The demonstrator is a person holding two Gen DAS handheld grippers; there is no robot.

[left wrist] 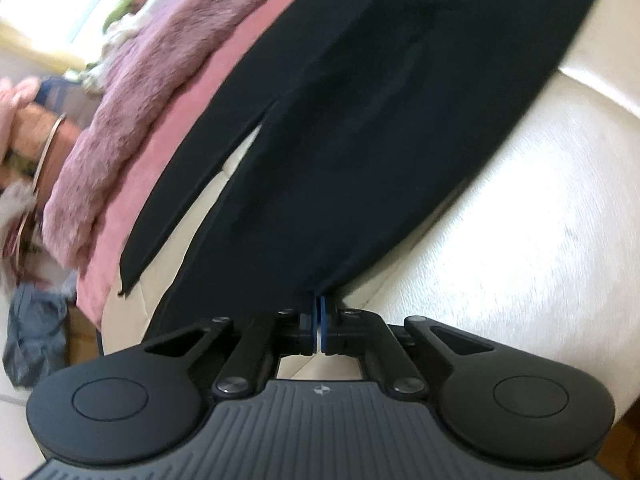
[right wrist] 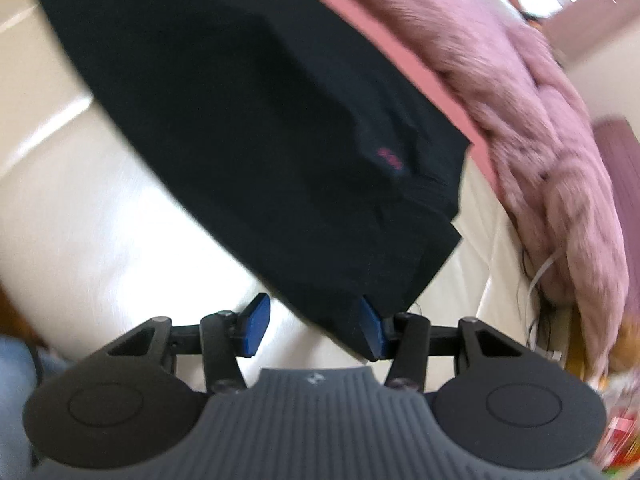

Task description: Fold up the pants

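Note:
Black pants (left wrist: 360,120) lie spread on a cream cushion (left wrist: 520,200), both legs running away from the camera with a slit of cushion between them. My left gripper (left wrist: 319,302) is shut, its blue pads pressed together on the near edge of the wider leg. In the right wrist view the other end of the pants (right wrist: 240,120) shows a small red mark near the waistband. My right gripper (right wrist: 314,326) is open. The fabric's corner drapes against the right pad (right wrist: 372,332), while the left pad (right wrist: 256,324) stands apart over the bare cushion (right wrist: 100,220).
A fuzzy pink blanket (left wrist: 140,100) and a smooth pink sheet (left wrist: 180,128) lie along the pants' far side; the blanket (right wrist: 540,140) fills the right of the right wrist view. A white cable (right wrist: 540,272) hangs beside it. Grey-blue cloth (left wrist: 36,332) lies on the floor.

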